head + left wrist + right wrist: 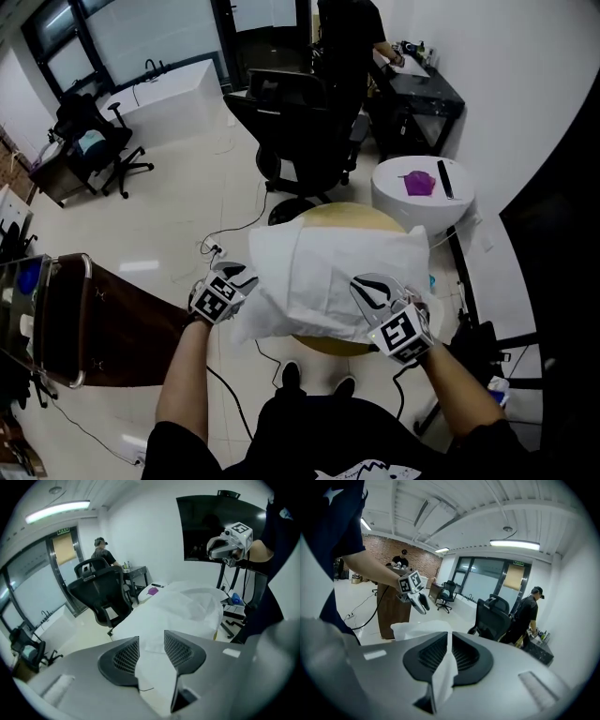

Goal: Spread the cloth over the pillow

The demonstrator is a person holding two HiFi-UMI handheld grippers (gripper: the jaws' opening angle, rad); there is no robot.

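Blending white-on-white with pillow (pixel 389 251), cloth (pixel 443 667) pinched in right hand-held gripper (pixel 449 637), loose inside gaping left hand-held gripper (pixel 151 638).

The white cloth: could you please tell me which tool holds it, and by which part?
The right tool pinches the white cloth at a near edge; the left tool has its jaws apart around another edge, not gripping.

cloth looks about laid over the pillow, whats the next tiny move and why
Probably open the right gripper and let its corner drop. The cloth already lies across the pillow on the round table. The left gripper has its fingers apart with cloth loose between them, while the right one's fingers are pinched on a fold.
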